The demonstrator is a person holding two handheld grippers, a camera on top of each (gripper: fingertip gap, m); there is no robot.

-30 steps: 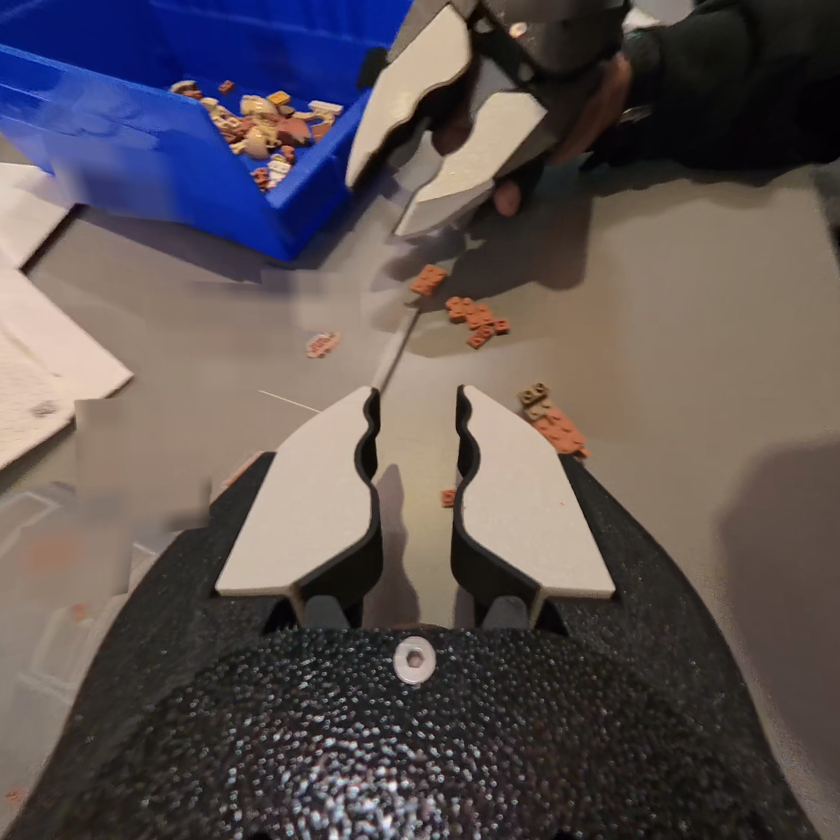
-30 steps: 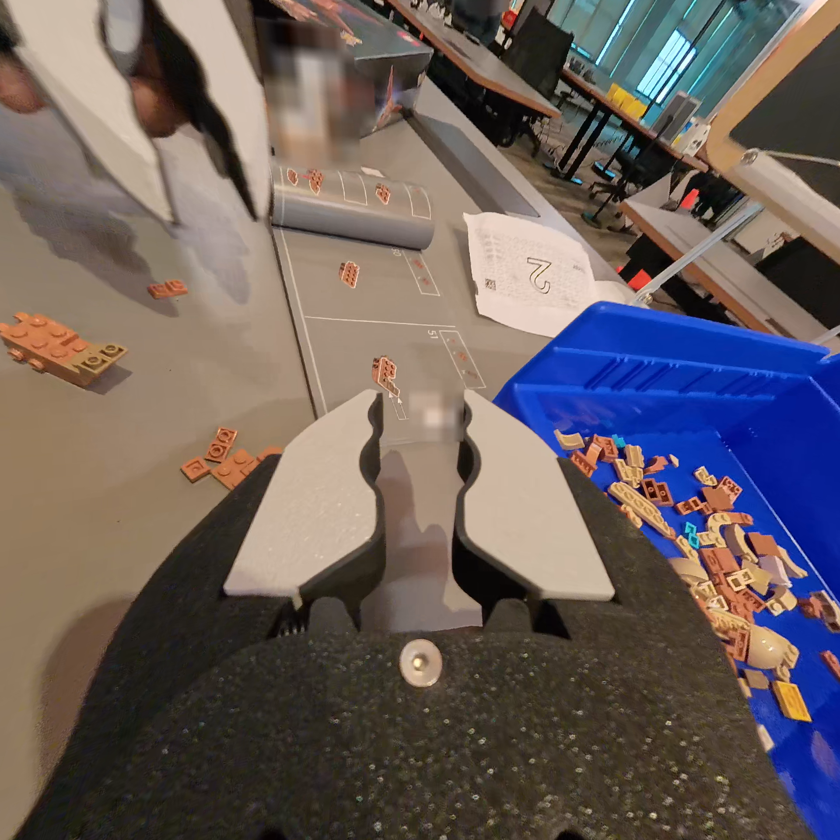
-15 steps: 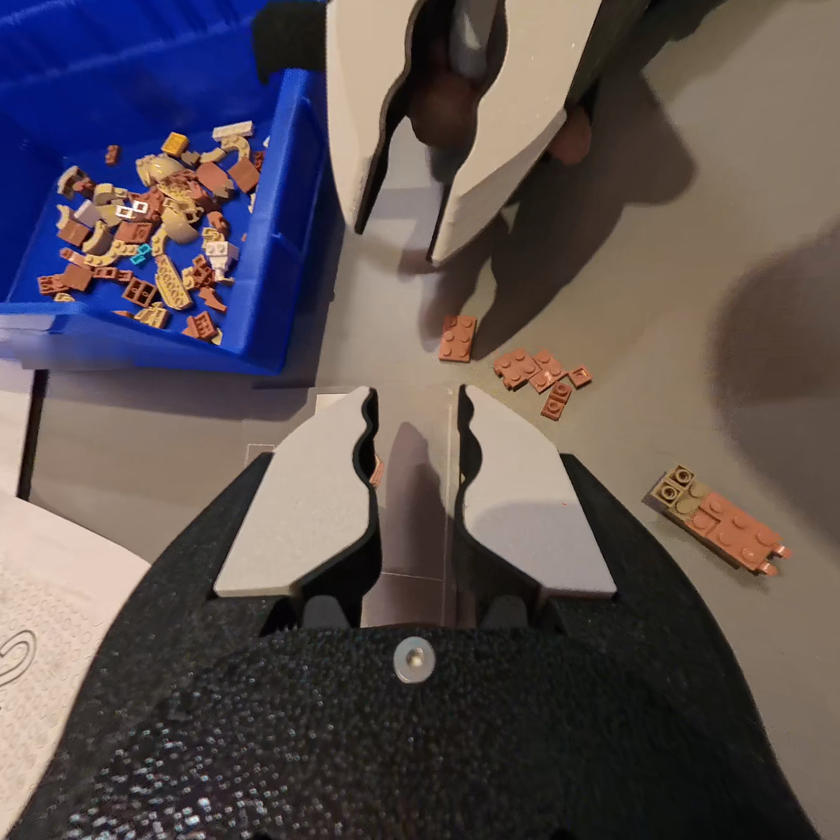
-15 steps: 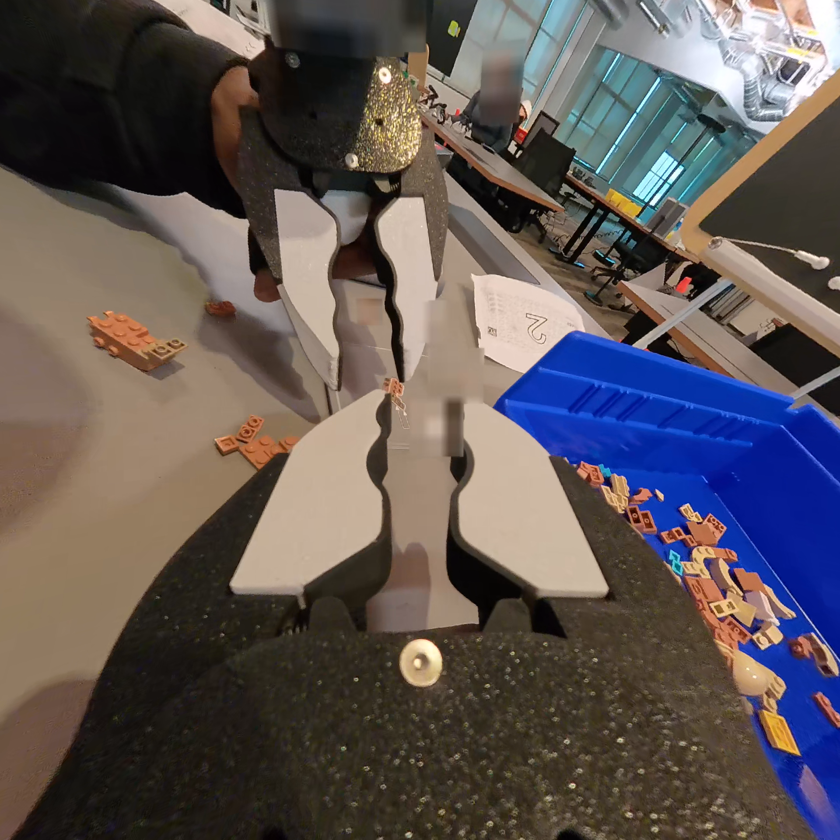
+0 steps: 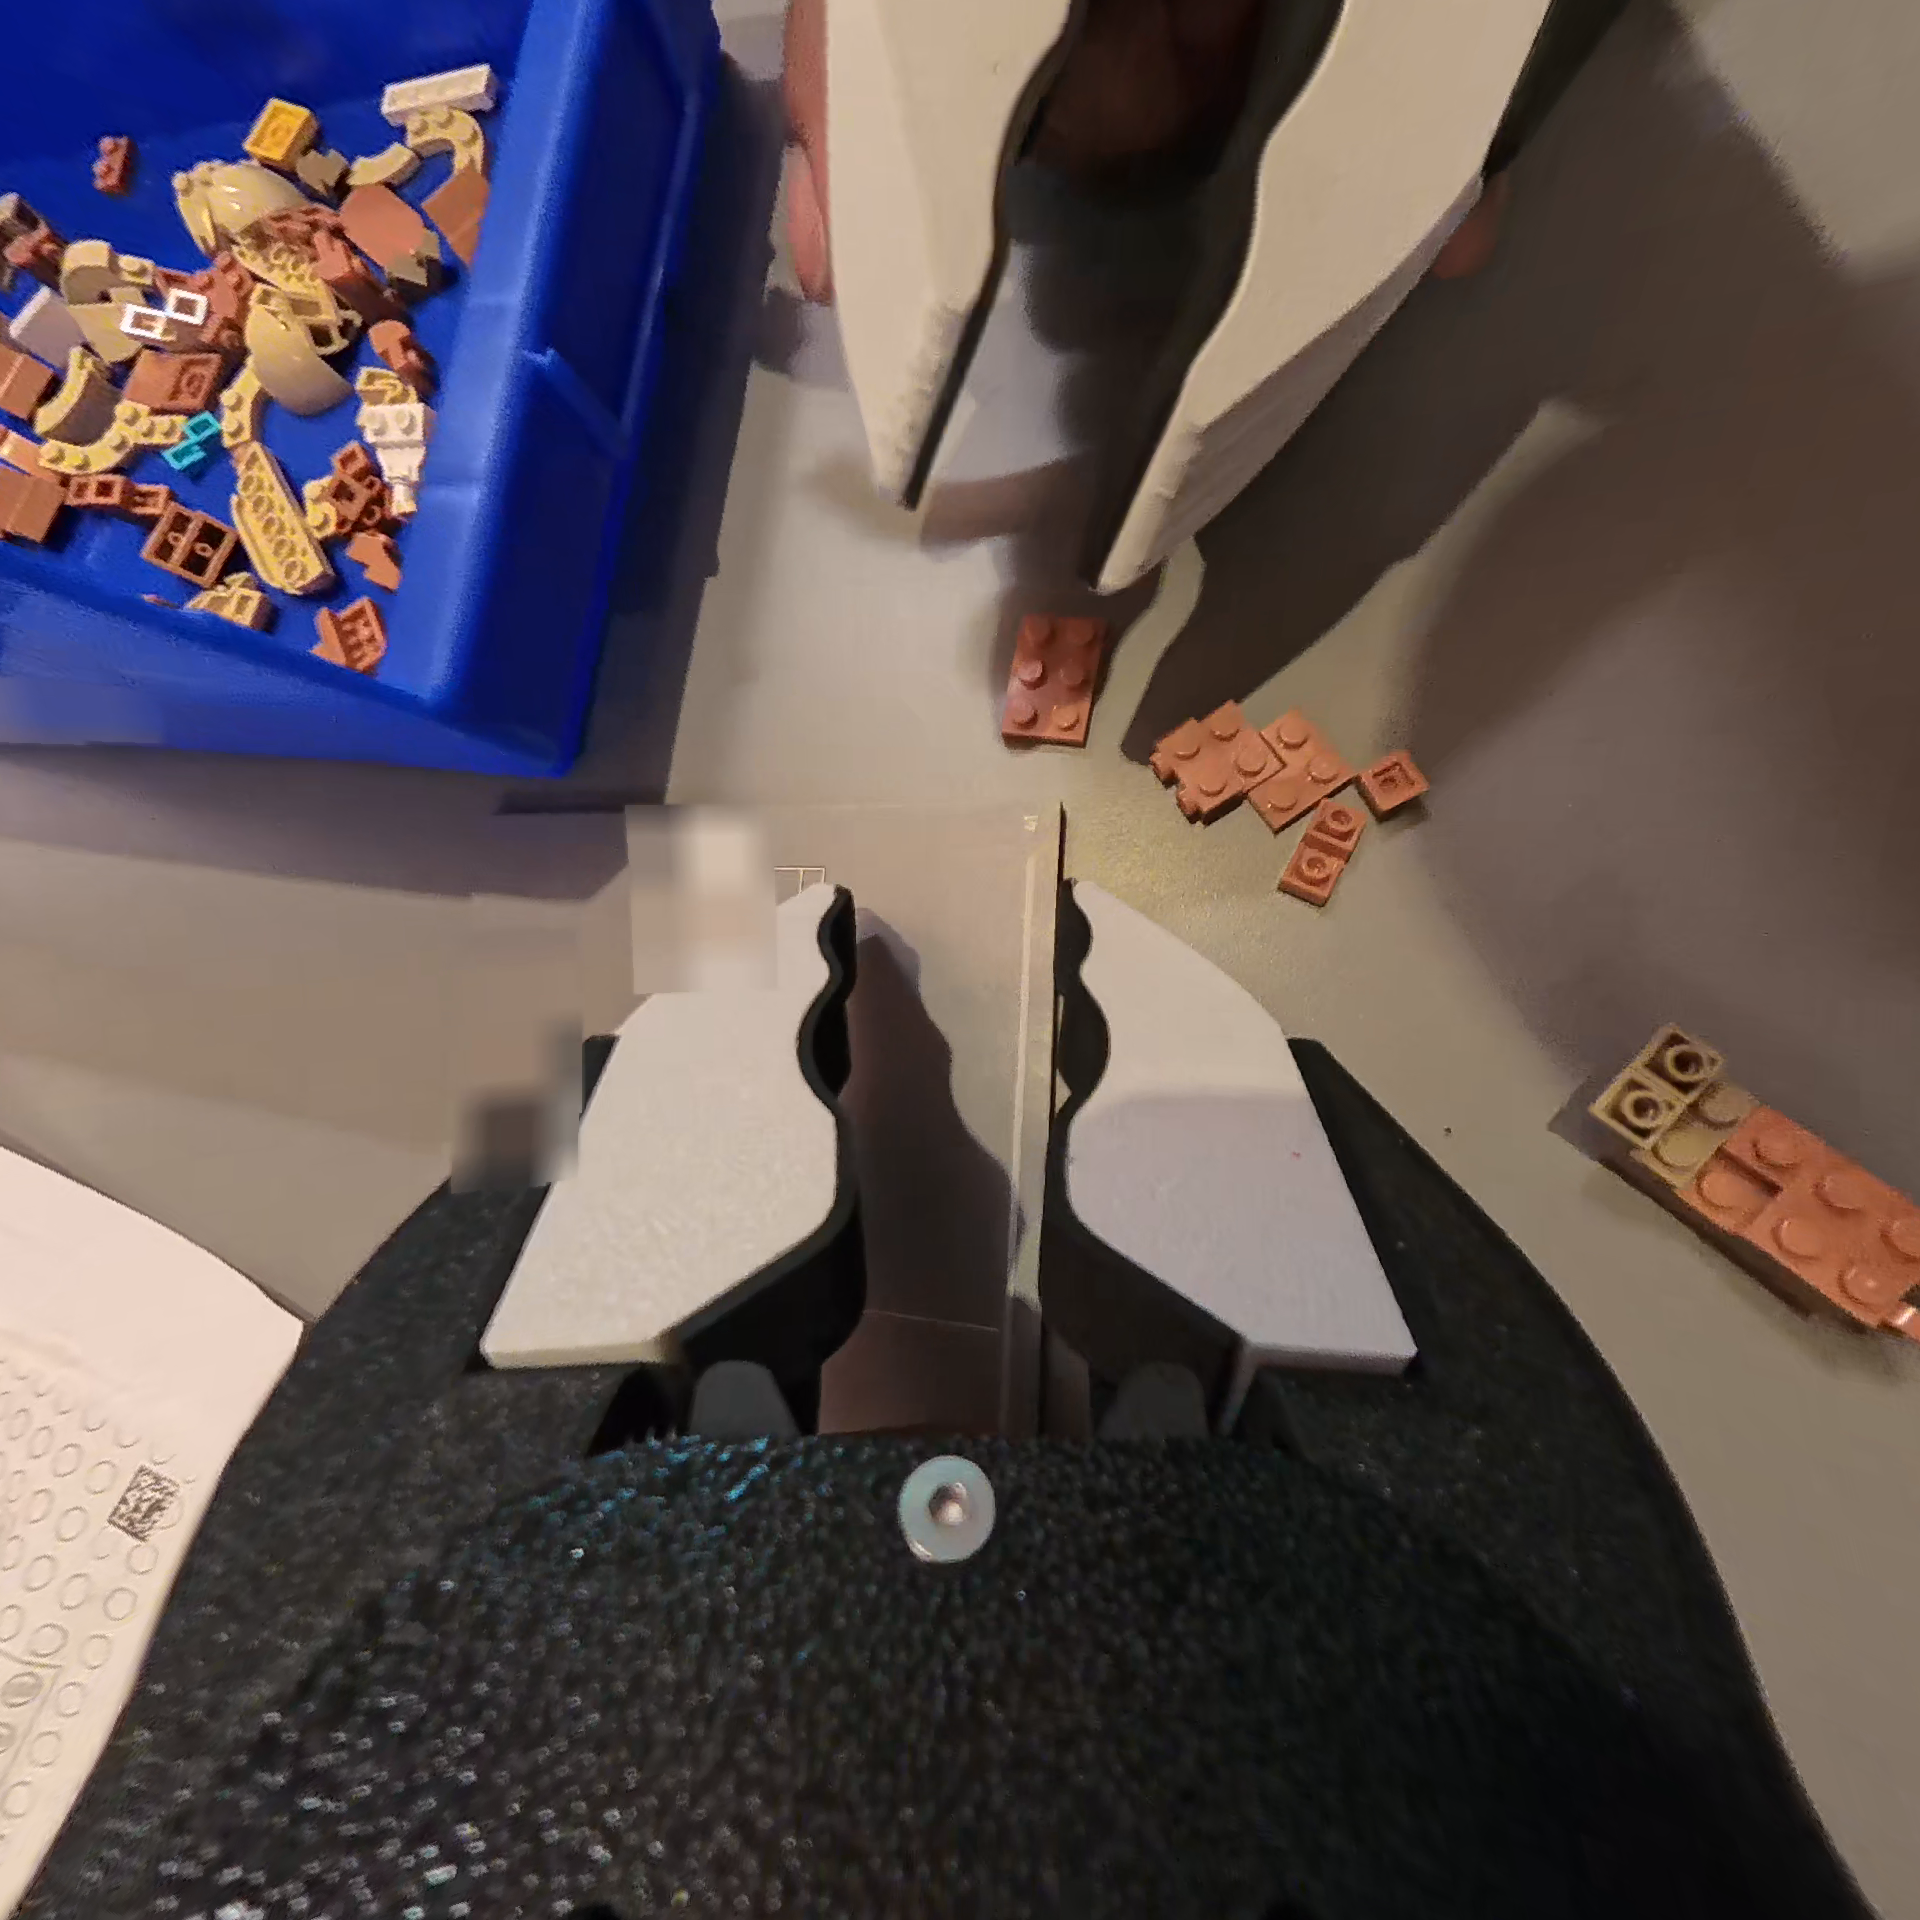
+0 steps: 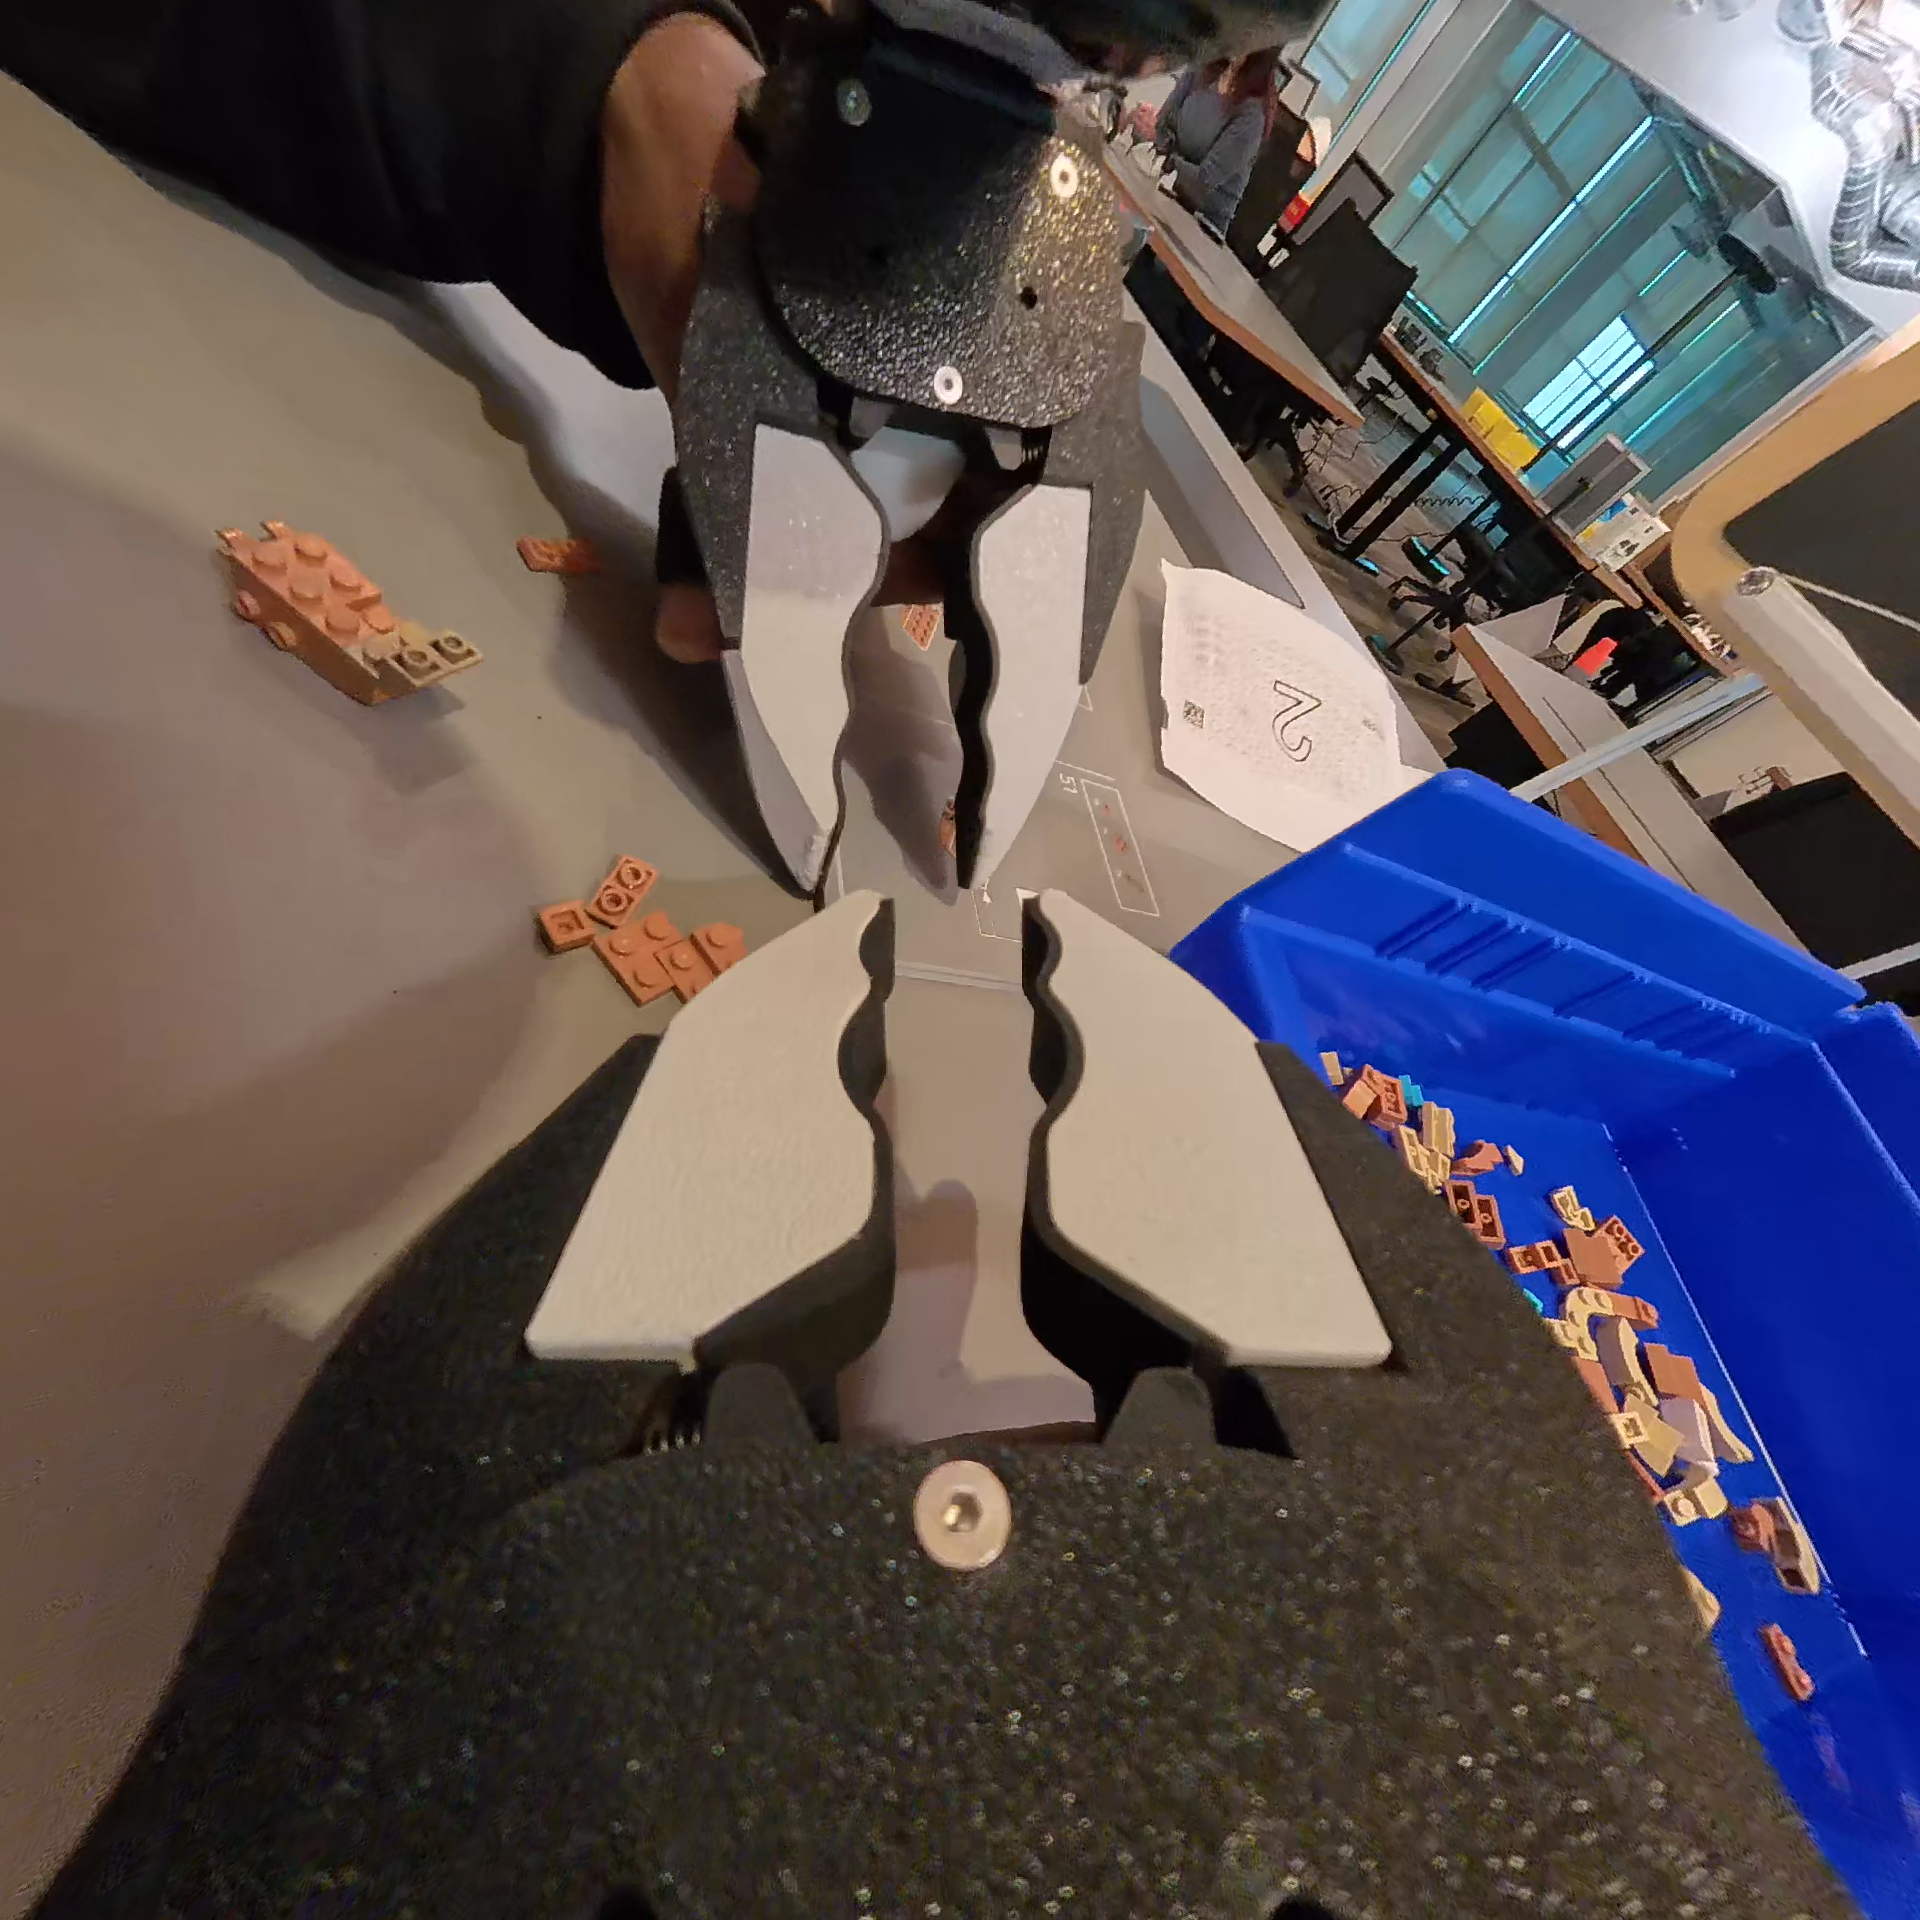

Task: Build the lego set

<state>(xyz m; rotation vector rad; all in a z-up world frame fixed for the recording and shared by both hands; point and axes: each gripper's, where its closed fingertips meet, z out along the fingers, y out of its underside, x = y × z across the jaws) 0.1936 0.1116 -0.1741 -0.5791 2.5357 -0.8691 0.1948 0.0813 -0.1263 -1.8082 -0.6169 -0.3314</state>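
Right claw (image 6: 956, 914) open over a grey booklet page (image 6: 940, 1049), facing the left claw (image 6: 894, 873); blue bin (image 6: 1558, 977) alongside

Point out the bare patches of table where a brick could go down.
Bare grey table lies left of the loose brown plates, below the small brick assembly. Crowded: the blue bin, the booklet page under both open tools, and the strip between bin and plates.

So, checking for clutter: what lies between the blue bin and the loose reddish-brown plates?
Bare grey table, plus the right gripper's fingertips hanging over it, in the left wrist view.
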